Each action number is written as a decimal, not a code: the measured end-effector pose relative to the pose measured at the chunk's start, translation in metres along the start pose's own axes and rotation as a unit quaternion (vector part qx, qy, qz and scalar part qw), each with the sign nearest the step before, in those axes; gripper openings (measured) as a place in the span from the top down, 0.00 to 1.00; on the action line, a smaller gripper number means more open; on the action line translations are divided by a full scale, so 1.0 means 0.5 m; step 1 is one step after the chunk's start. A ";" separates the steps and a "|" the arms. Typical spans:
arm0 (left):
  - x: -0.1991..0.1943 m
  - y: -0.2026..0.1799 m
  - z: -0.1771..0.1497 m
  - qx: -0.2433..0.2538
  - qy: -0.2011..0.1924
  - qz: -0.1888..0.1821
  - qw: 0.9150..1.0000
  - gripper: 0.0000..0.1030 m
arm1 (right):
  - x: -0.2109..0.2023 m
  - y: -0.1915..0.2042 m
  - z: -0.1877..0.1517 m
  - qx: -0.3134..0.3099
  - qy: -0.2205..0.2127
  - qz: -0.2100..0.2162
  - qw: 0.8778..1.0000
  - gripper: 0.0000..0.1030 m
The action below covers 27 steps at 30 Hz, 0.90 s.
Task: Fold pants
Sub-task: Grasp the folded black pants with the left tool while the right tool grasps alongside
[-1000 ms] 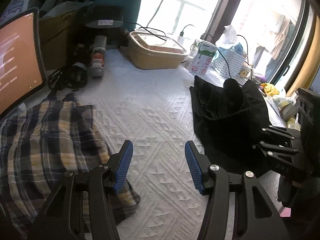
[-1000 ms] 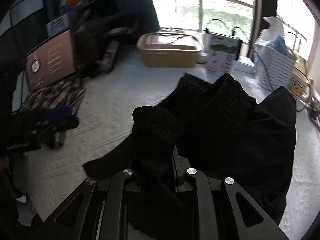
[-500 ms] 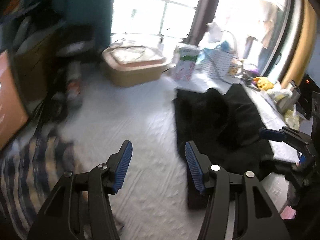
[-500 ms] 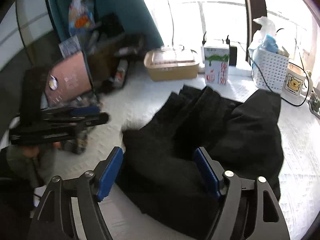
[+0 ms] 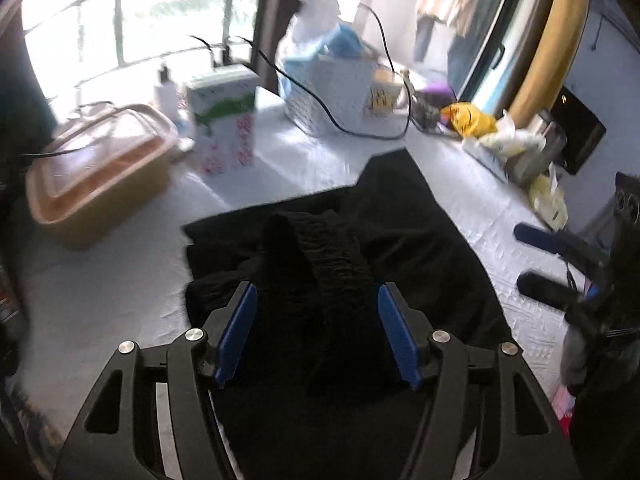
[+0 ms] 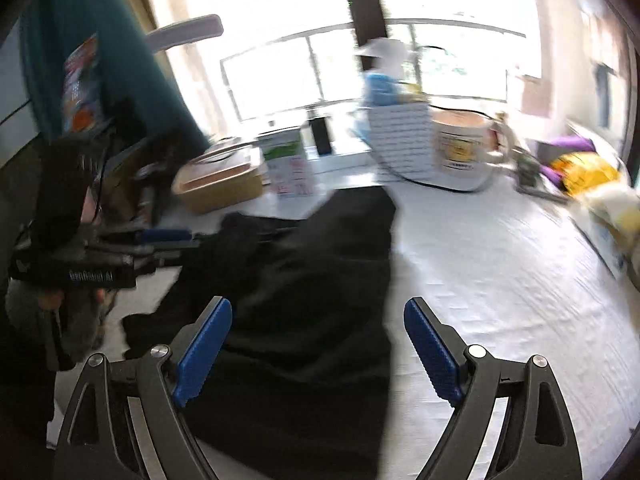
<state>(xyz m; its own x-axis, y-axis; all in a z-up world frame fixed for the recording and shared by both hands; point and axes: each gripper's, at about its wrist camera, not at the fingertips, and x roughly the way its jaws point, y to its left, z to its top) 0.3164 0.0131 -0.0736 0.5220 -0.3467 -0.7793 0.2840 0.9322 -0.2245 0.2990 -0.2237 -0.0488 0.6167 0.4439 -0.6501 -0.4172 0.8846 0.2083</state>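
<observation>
At the far left of the left wrist view, a tan lidded container (image 5: 100,168) stands on the white textured surface (image 5: 120,280). Just right of it is a green-and-white carton (image 5: 224,124) with a small white bottle (image 5: 166,94) behind it. Further right is a white perforated basket (image 5: 332,88) stuffed with blue and white bags, a black cable (image 5: 340,128) trailing across its front. The black pants (image 5: 400,220) lie crumpled in the middle of the surface, a raised ridge of cloth running toward the camera. The left gripper (image 5: 316,332) is over that ridge; its jaws are opening, the bunched cloth sits between the blue pads (image 5: 236,332), and whether the pads still press it I cannot tell. At the right edge the right gripper (image 5: 560,264) shows from the side, blurred, beside the pants' right edge. A yellow bag (image 5: 468,118) lies among clutter at the back right.

In the right wrist view, the left gripper (image 6: 160,240) appears at the left, gripped by a person's hand (image 6: 52,300), its tip reaching over the pants' (image 6: 304,280) left end. The tan container (image 6: 220,188) and carton (image 6: 284,160) stand behind. The right gripper (image 6: 316,348) is released: its jaws are opening wide, the left pad above black cloth, the right pad above bare surface (image 6: 500,272), nothing gripped. A white mug with a yellow print (image 6: 460,156) stands beside the basket (image 6: 400,136) at the back right.
</observation>
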 end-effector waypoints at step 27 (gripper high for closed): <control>0.021 0.096 -0.048 -0.043 -0.010 0.101 0.994 0.87 | 0.199 -0.033 0.037 -0.039 0.085 -0.040 0.995 0.13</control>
<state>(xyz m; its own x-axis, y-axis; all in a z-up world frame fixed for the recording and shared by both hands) 0.3159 0.0567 -0.1066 0.5769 -0.1520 -0.8026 0.1014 0.9883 -0.1143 0.3795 -0.1915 -0.1035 0.5316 0.3362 -0.7774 -0.4255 0.8996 0.0981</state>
